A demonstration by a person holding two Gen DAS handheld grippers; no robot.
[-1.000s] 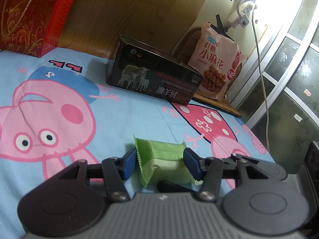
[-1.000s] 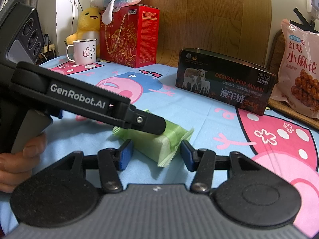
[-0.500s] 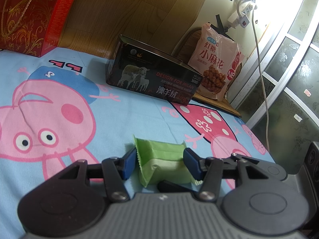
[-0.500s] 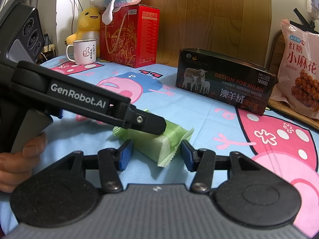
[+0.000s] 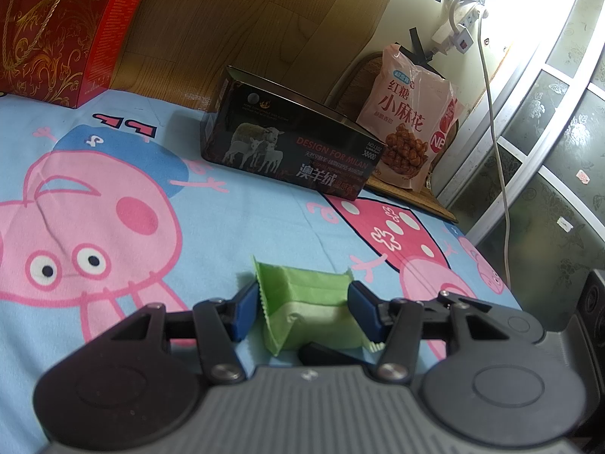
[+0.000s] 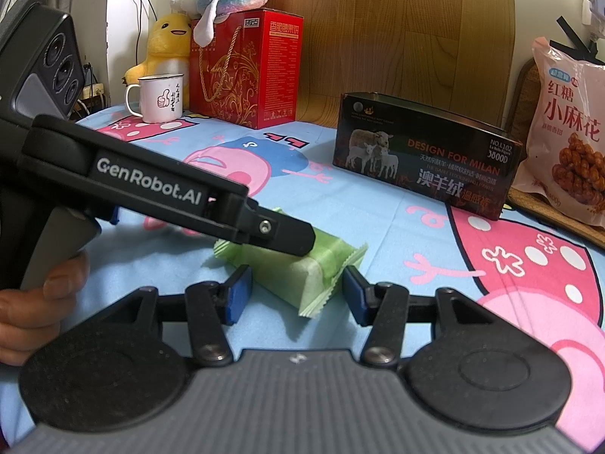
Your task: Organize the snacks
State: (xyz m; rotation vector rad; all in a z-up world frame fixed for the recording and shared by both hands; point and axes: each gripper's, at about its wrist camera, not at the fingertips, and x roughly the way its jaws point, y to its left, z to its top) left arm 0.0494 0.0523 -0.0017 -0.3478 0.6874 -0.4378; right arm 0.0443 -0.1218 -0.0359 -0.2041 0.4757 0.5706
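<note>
The left claw (image 5: 302, 302) grips the green snack (image 5: 310, 314). Its 2 blue pads (image 5: 245, 308) press on the wrapper, 1 on each side. The right claw (image 6: 297, 291) is loose. The same snack sits between its pads, with a gap by the left pad, and the wrapper's edge comes very close to the right pad. It is hard to tell if they touch there.

The snack lies on a blue cloth (image 5: 234, 227) with pink pigs on it, right in front of both claws. In the right claw's view, 1 black finger of the left claw crosses over the snack from the left. A hand (image 6: 34, 302) holds that claw's grip at the far left.

Far ahead of the claws stands a black box (image 5: 295, 143) with sheep on it. A pink bag (image 5: 408, 121) leans just to the right of it. Ahead and to the left are a red box (image 6: 245, 72), a white mug (image 6: 160, 96) and a yellow toy (image 6: 170, 41).
</note>
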